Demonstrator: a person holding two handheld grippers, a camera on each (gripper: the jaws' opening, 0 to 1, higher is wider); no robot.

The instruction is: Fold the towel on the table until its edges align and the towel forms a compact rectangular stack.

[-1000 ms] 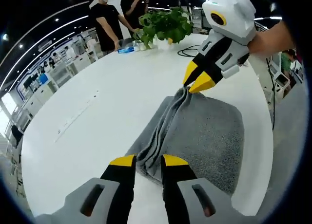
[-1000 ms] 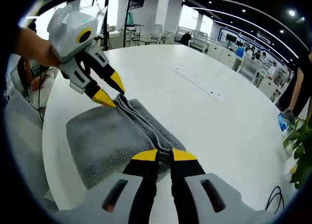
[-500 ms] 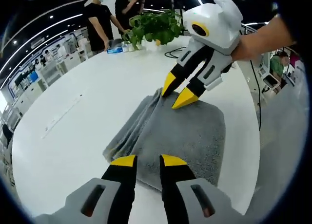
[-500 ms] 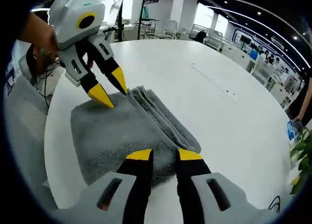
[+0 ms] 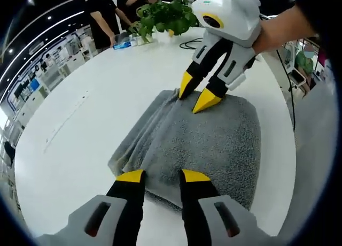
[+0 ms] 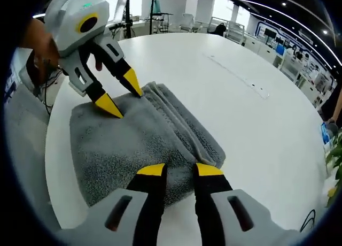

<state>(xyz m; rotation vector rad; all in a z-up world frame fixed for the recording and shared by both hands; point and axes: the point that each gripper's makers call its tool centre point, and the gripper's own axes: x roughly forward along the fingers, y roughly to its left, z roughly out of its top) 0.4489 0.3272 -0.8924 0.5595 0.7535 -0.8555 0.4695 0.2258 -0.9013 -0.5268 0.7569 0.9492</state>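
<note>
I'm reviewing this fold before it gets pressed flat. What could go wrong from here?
The towel's folded layers fan out unevenly along one side, so pressing now may set misaligned edges. Both the left gripper and the right gripper are open over the towel; a jaw tip could snag the pile and drag the fold apart.

We see a large white table [image 5: 107, 80] with a rounded edge, a thin seam [image 6: 235, 74] running across its top; at its far end stand a leafy green plant [image 5: 168, 16], a blue packet [image 5: 123, 41] and a black cable [image 5: 195, 43] looping over the surface; two people in black shirts [image 5: 104, 16] stand by that end; behind them rows of white desks [image 5: 43, 77] recede under a dark ceiling with round spotlights [image 5: 49, 17] and long light strips [image 6: 288, 29]; in the right gripper view we see white columns [image 6: 206, 5], bright windows [image 6: 227, 13] and white chairs [image 6: 184, 22] beyond the table.
</note>
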